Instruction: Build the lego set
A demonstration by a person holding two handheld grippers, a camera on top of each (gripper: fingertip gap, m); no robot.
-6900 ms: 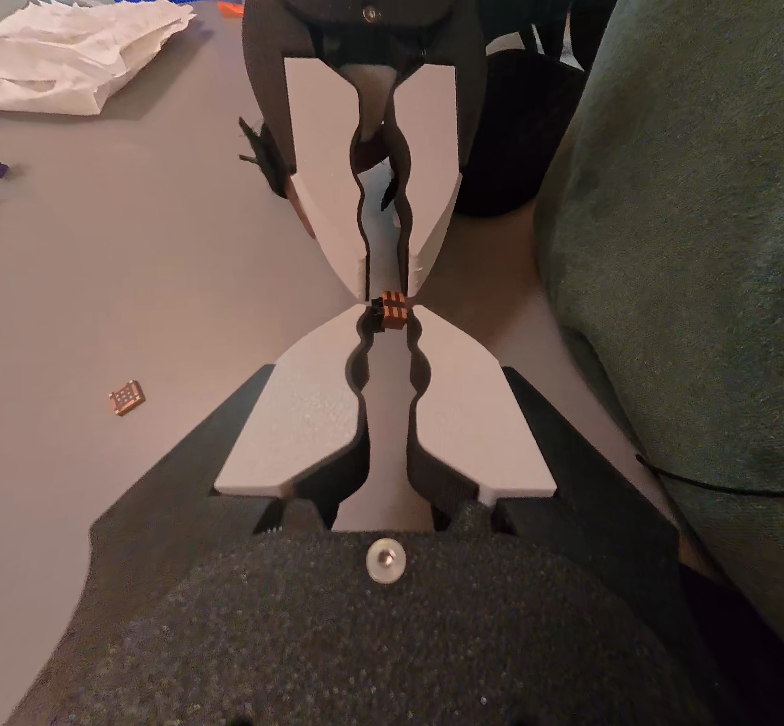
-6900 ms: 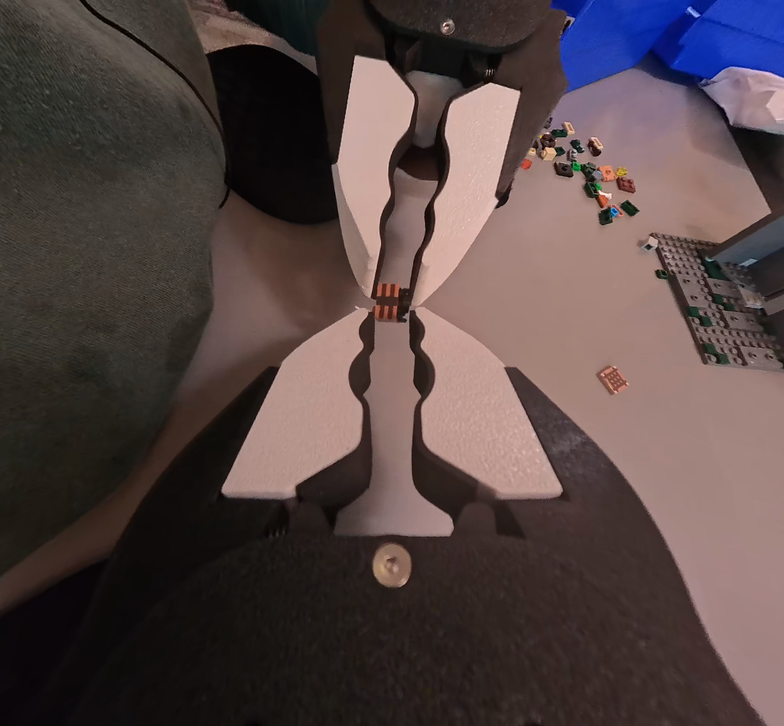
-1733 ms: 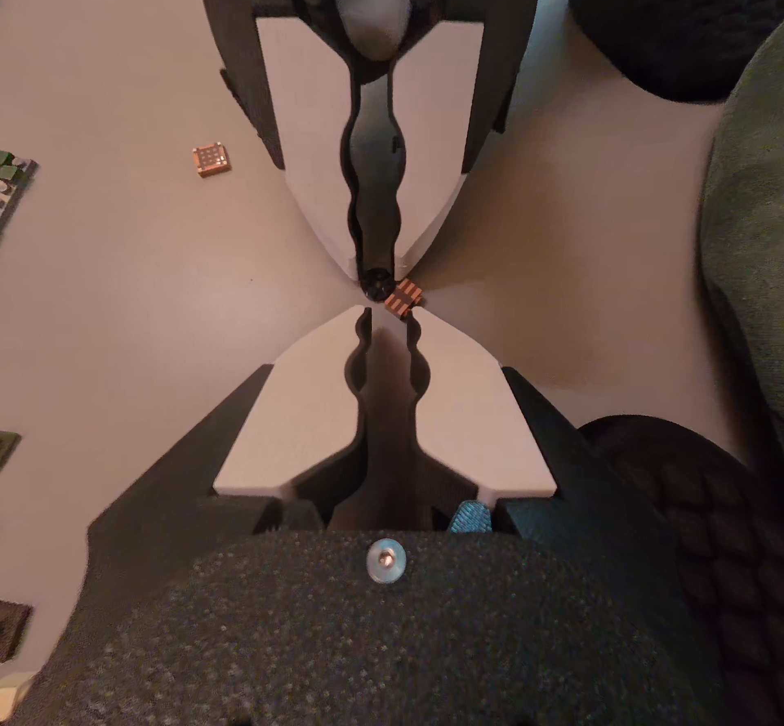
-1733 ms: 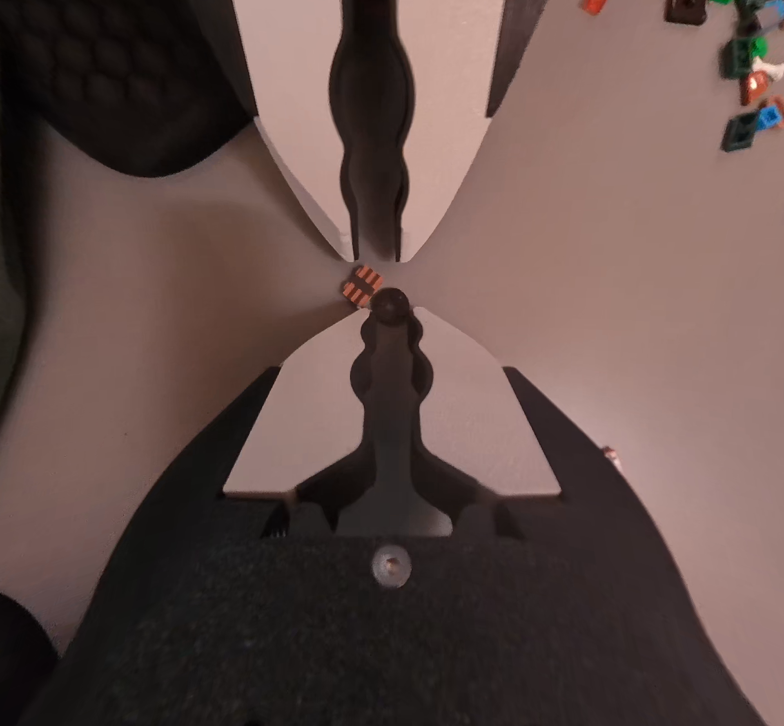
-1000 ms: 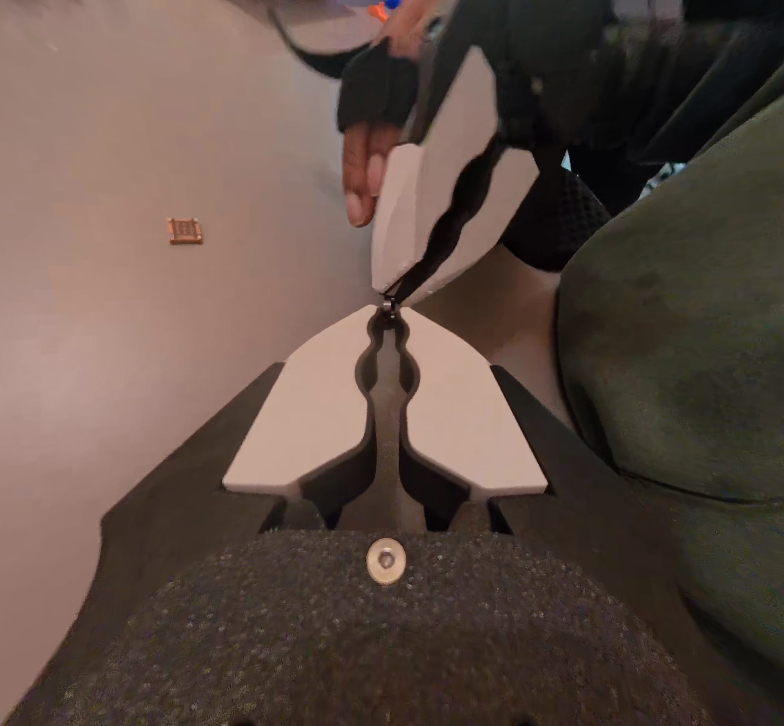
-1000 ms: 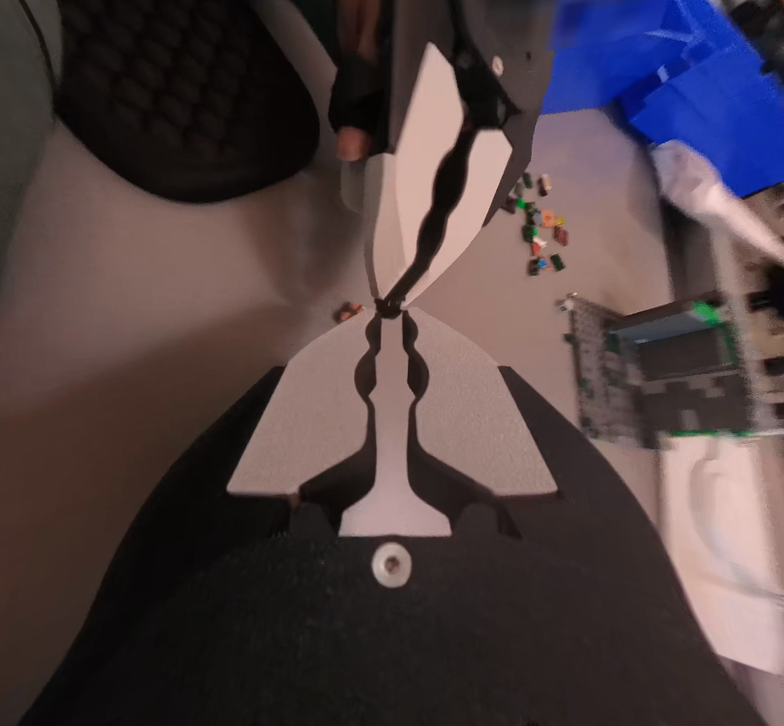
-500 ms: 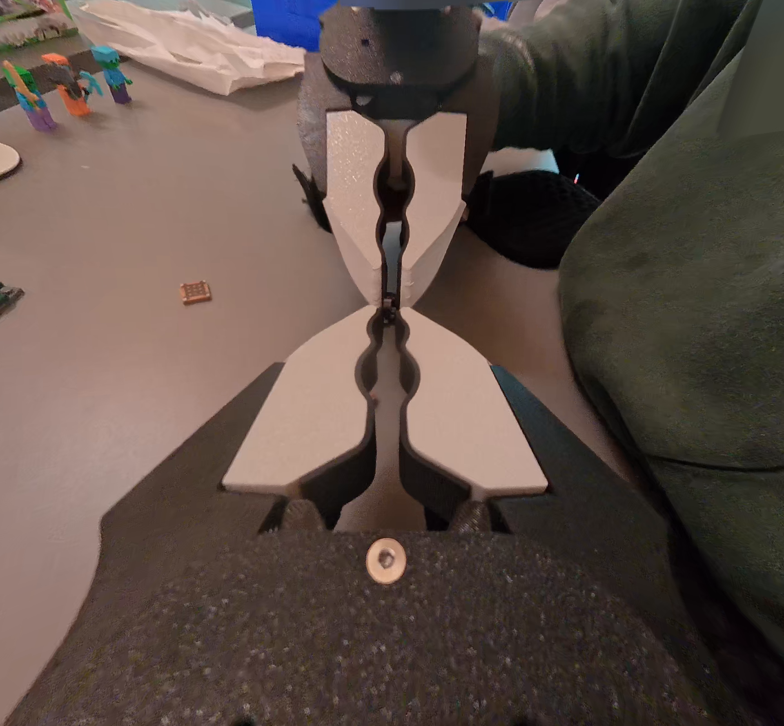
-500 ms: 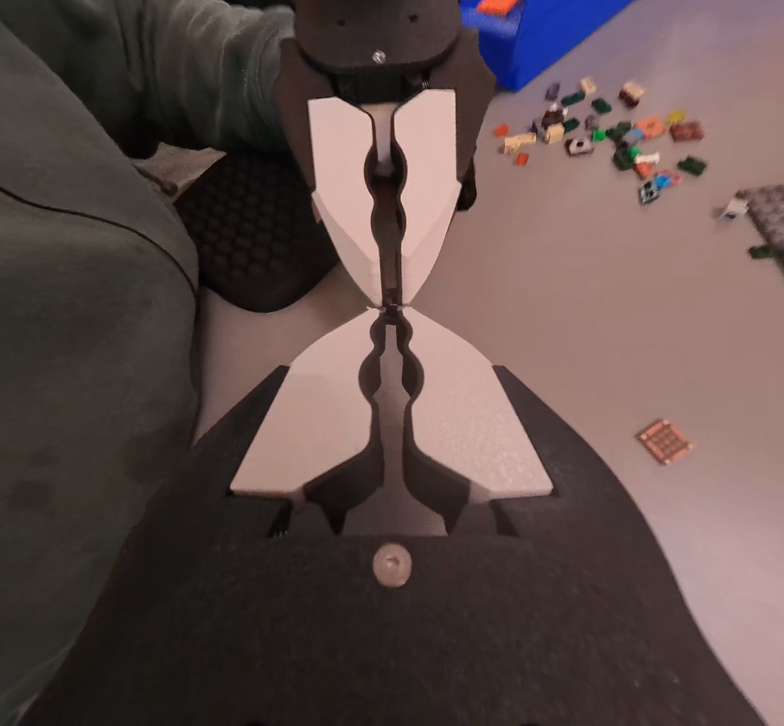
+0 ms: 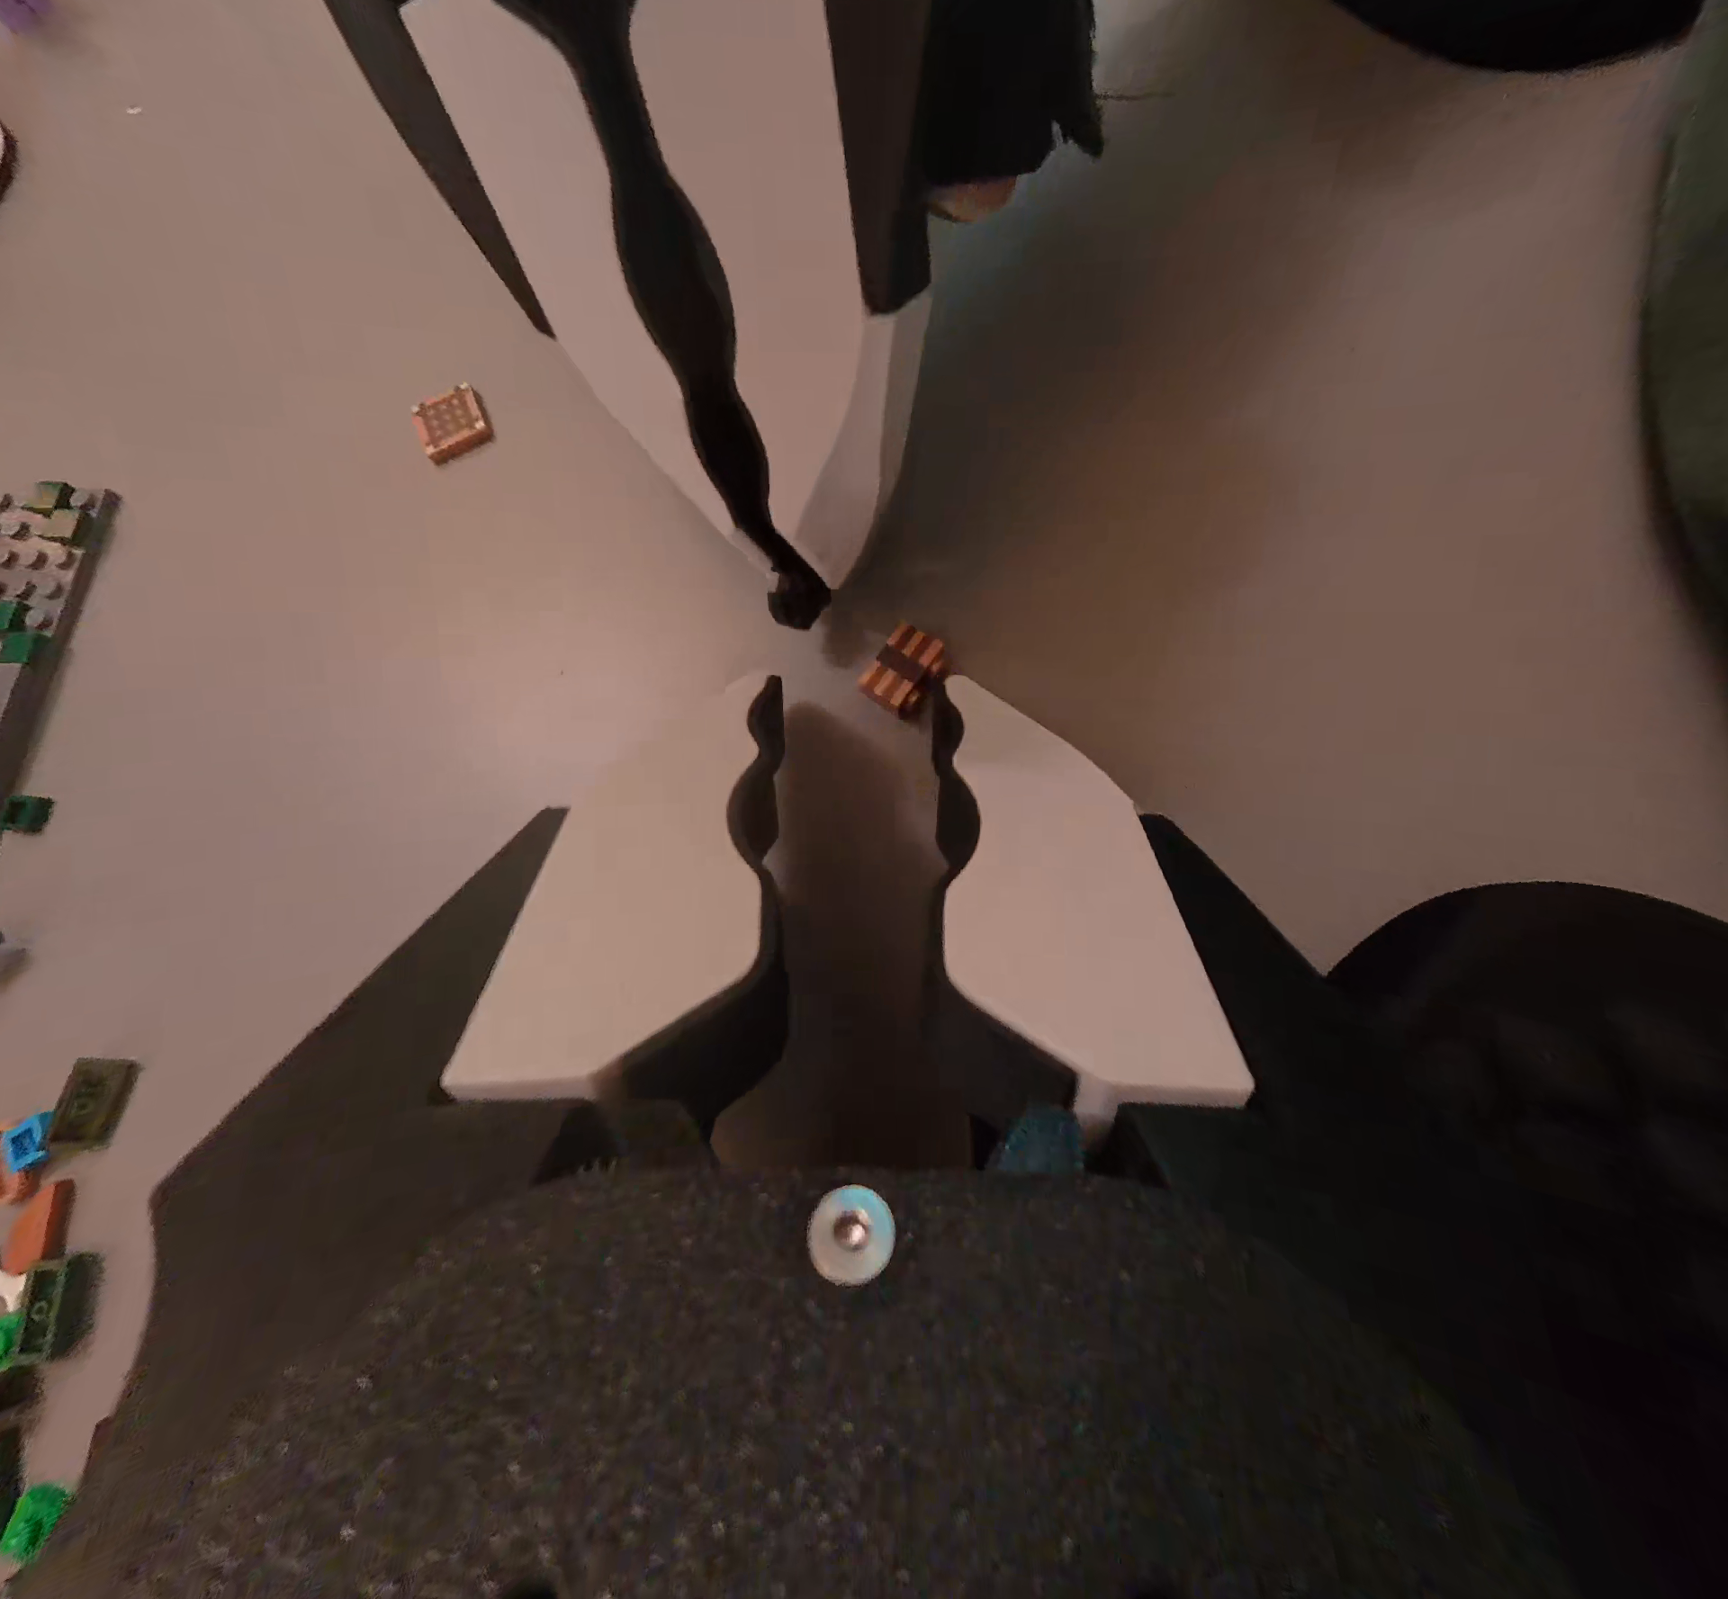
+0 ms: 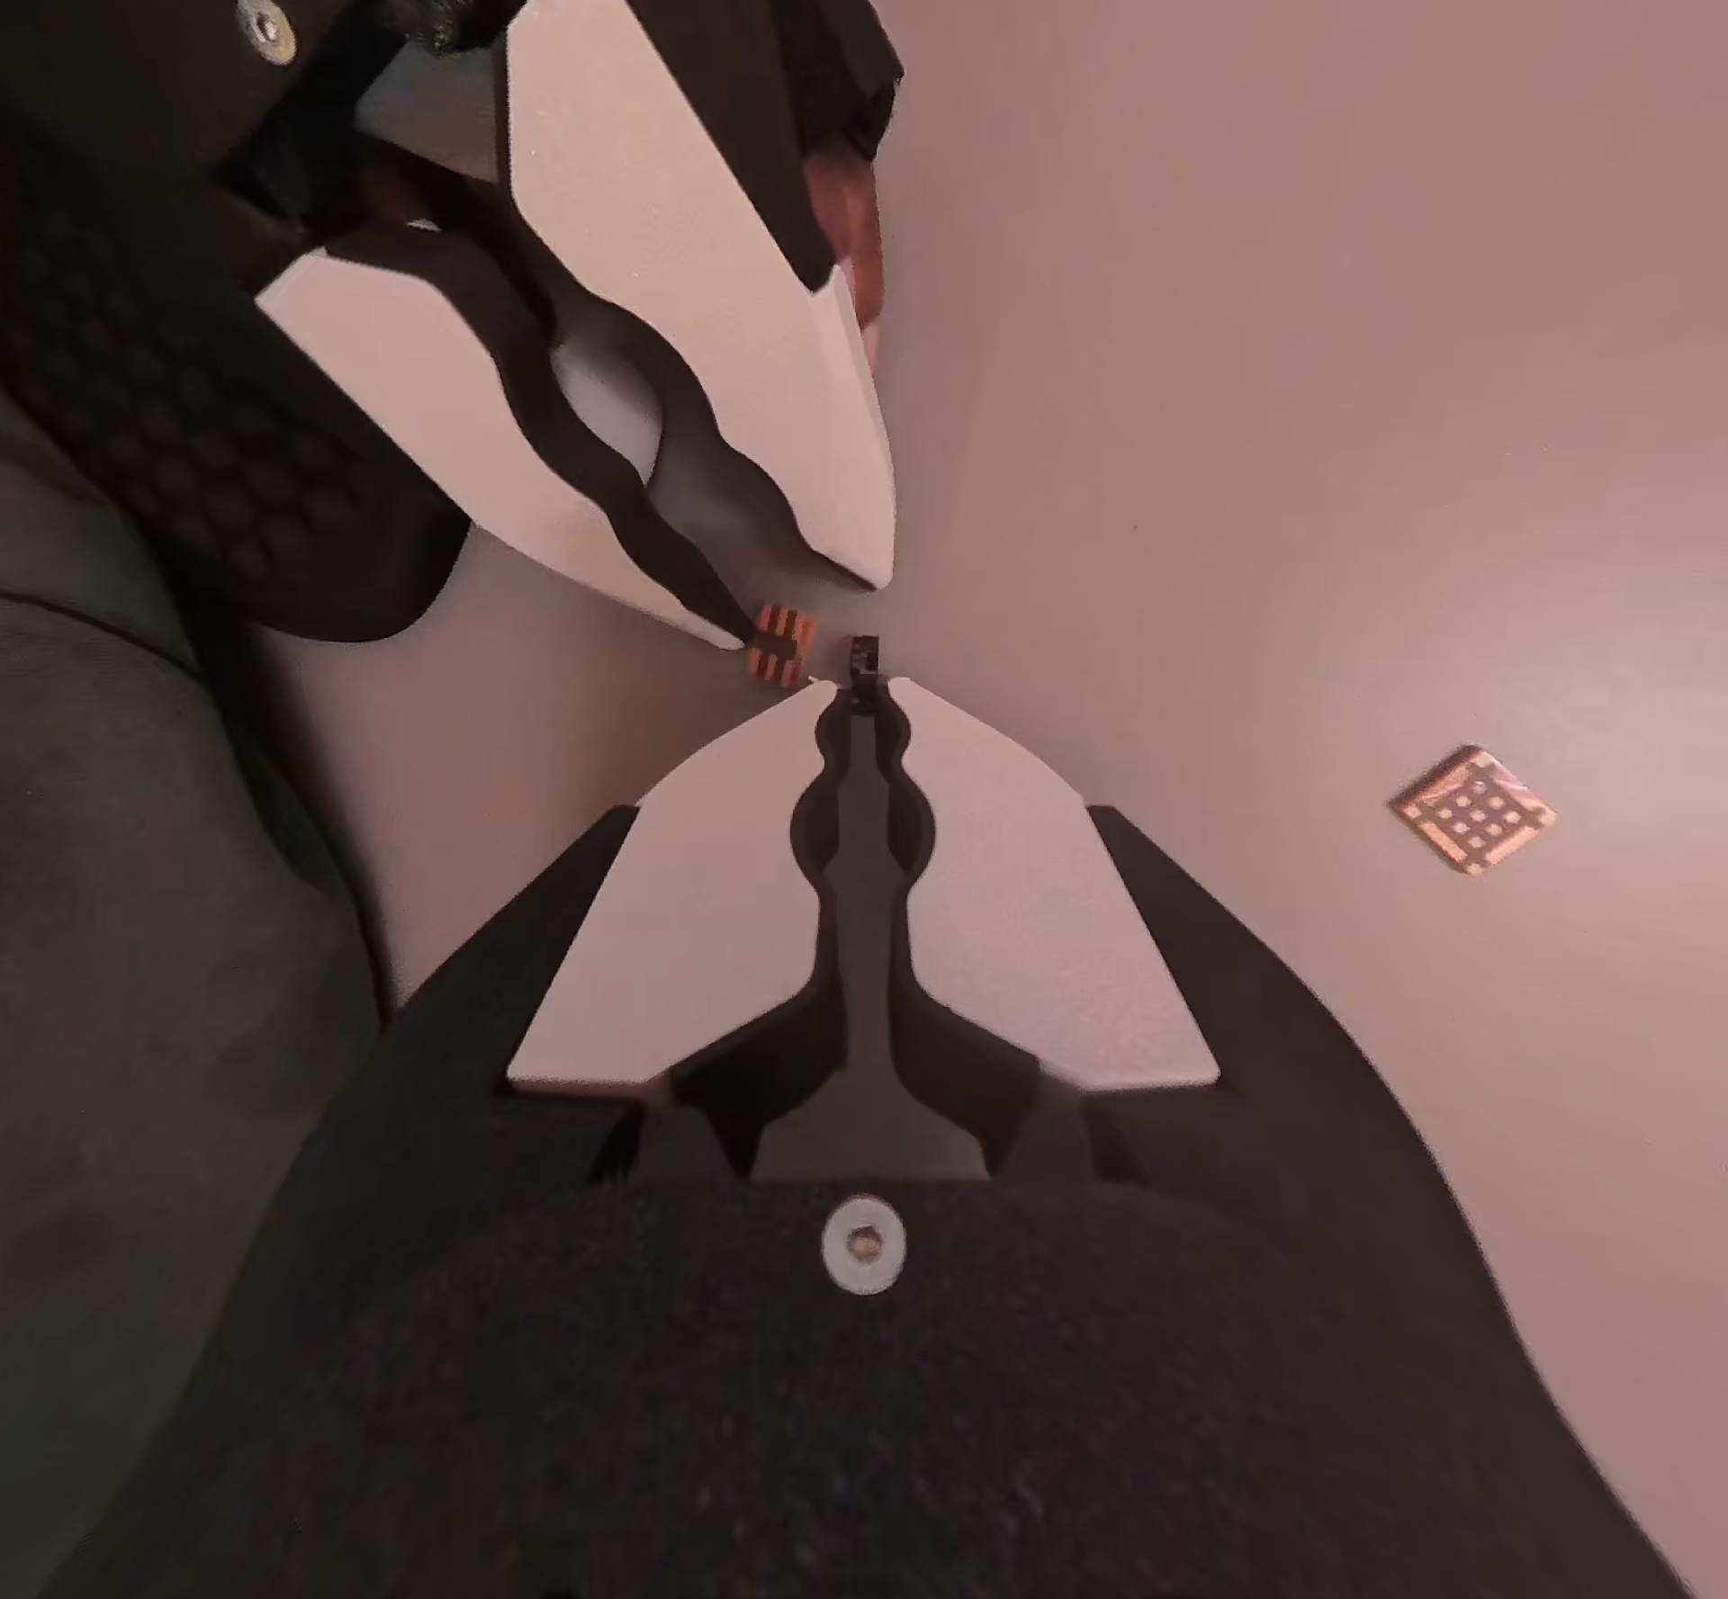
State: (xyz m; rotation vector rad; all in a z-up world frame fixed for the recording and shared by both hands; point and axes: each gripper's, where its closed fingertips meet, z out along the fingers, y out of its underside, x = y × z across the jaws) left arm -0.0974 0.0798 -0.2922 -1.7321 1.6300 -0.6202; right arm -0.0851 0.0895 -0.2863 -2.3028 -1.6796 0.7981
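Note:
A small orange-and-black striped piece [image 9: 902, 666] lies on the grey table, against one fingertip of my left gripper [image 9: 856, 689], which is open and empty around it. In the right wrist view the striped piece [image 10: 784, 643] sits at the tip of the left gripper [image 10: 809, 605]. My right gripper [image 10: 860, 683] is shut on a tiny black piece [image 10: 862, 658], held just beside the striped piece. In the left wrist view the right gripper [image 9: 795, 586] comes in from the top with the black piece [image 9: 798, 599] at its tips.
A brown grid tile [image 9: 452, 423] lies alone on the table, also visible in the right wrist view [image 10: 1473, 811]. A grey studded baseplate [image 9: 47, 582] and loose bricks [image 9: 37, 1199] are at the left edge. A black mesh cushion [image 10: 187, 432] and a green sleeve [image 10: 140, 900] lie close by. Both grippers' tips are close together, under 4 cm apart. From the right gripper's tips to the brown grid tile [image 9: 452, 423] is close to 10 cm. My right wrist view [image 10: 1467, 806] looks at it from another angle.
Both grippers have come down from a raised tip-to-tip pose to the table. The left gripper has opened beside the striped piece. The right gripper still holds the black piece.

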